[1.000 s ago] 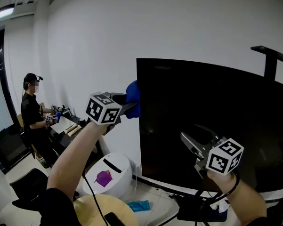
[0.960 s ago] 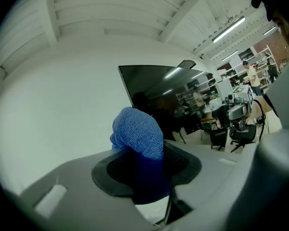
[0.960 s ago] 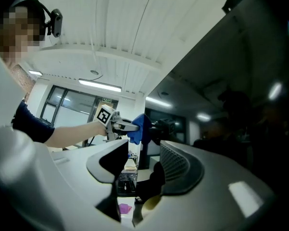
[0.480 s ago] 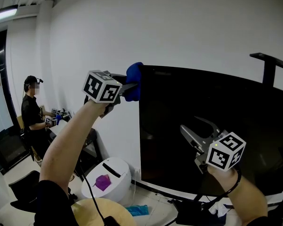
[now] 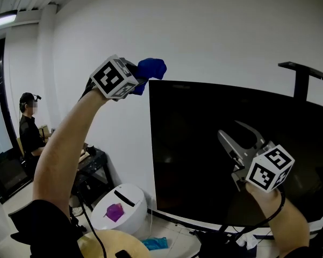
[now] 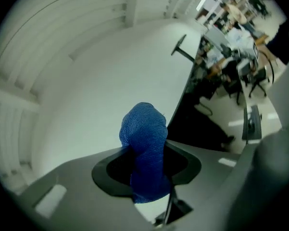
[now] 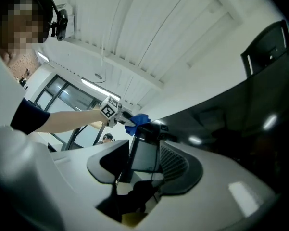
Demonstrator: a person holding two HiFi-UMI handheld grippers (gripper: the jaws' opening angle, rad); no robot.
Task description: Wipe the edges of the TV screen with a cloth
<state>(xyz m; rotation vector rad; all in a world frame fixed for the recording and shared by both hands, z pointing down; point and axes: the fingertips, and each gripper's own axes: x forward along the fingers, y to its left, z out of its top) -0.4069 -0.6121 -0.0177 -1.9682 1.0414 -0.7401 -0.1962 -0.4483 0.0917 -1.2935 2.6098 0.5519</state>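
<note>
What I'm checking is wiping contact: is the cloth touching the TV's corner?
Cannot tell: in the head view the cloth sits at the TV corner, contact or gap unclear.

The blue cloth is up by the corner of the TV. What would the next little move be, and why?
Probably slide the left tool rightward along the top edge of the TV. Its blue cloth sits at the top-left corner, and that edge runs off to the right.
</note>
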